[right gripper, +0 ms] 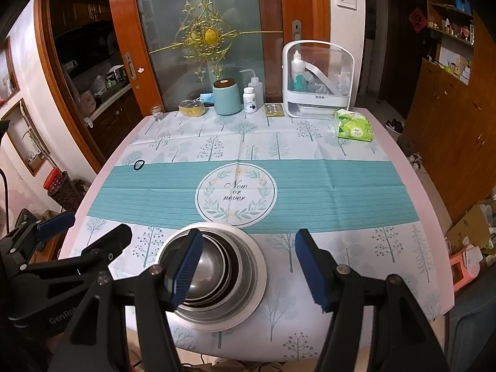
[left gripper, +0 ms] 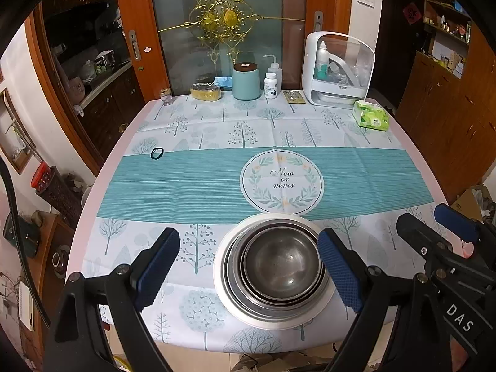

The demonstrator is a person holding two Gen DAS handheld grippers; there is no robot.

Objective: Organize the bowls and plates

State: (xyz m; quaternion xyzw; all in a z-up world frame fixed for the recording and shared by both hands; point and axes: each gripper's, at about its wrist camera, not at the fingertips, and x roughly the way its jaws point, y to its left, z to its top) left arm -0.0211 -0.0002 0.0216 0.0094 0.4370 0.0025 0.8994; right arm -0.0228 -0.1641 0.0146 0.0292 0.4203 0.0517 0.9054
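A stack of several nested steel bowls (left gripper: 280, 263) sits on a white plate (left gripper: 313, 311) near the table's front edge. It also shows in the right wrist view: the bowls (right gripper: 217, 272) on the plate (right gripper: 259, 266). My left gripper (left gripper: 248, 266) is open and empty above the front edge, its right finger beside the stack's right rim. My right gripper (right gripper: 248, 266) is open and empty, its left finger (right gripper: 186, 266) in front of the bowls. Each gripper shows in the other's view: the right (left gripper: 434, 220) and the left (right gripper: 90, 226).
The table carries a tree-print cloth with a teal band (left gripper: 198, 183). Along the back stand a white organizer box (left gripper: 338, 68), a teal canister (left gripper: 246, 82), bottles (left gripper: 271, 83), a tissue pack (left gripper: 370, 116) and a yellow packet (left gripper: 206, 91). A dark hair tie (left gripper: 157, 153) lies at the left.
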